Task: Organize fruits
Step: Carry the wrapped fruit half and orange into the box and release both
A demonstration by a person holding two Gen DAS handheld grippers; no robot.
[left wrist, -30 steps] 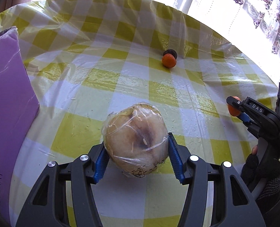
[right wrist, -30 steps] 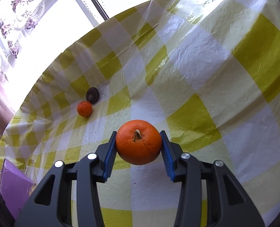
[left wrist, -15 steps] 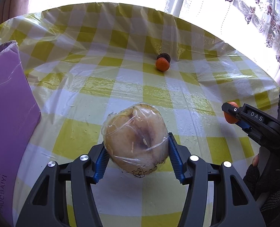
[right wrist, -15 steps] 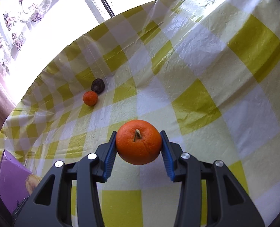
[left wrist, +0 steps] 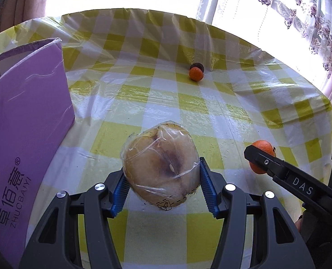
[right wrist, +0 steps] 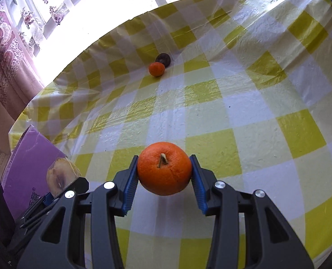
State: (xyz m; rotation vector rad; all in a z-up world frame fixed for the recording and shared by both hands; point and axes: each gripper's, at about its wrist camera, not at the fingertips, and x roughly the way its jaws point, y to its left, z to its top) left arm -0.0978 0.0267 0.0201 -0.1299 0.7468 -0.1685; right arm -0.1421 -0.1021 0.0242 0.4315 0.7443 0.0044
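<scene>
My left gripper (left wrist: 161, 183) is shut on a plastic-wrapped yellowish fruit (left wrist: 160, 164) and holds it above the yellow-checked tablecloth (left wrist: 188, 103). My right gripper (right wrist: 164, 177) is shut on an orange (right wrist: 164, 168) with a short stem, also held above the cloth. The right gripper and its orange (left wrist: 261, 152) show at the right of the left wrist view. The wrapped fruit (right wrist: 60, 177) shows at the left of the right wrist view. A small orange (left wrist: 196, 74) and a dark round fruit (left wrist: 198, 66) lie touching at the far side of the table.
A purple cardboard box (left wrist: 20, 134) stands at the table's left side, also seen in the right wrist view (right wrist: 31, 168). Curtains and a bright window (left wrist: 278, 11) lie beyond the far table edge. The small orange (right wrist: 157, 69) and dark fruit (right wrist: 163, 59) sit far ahead.
Both grippers have pulled back and risen, so more of the table shows. The right gripper has swung toward the left one. Both still grip their fruits.
</scene>
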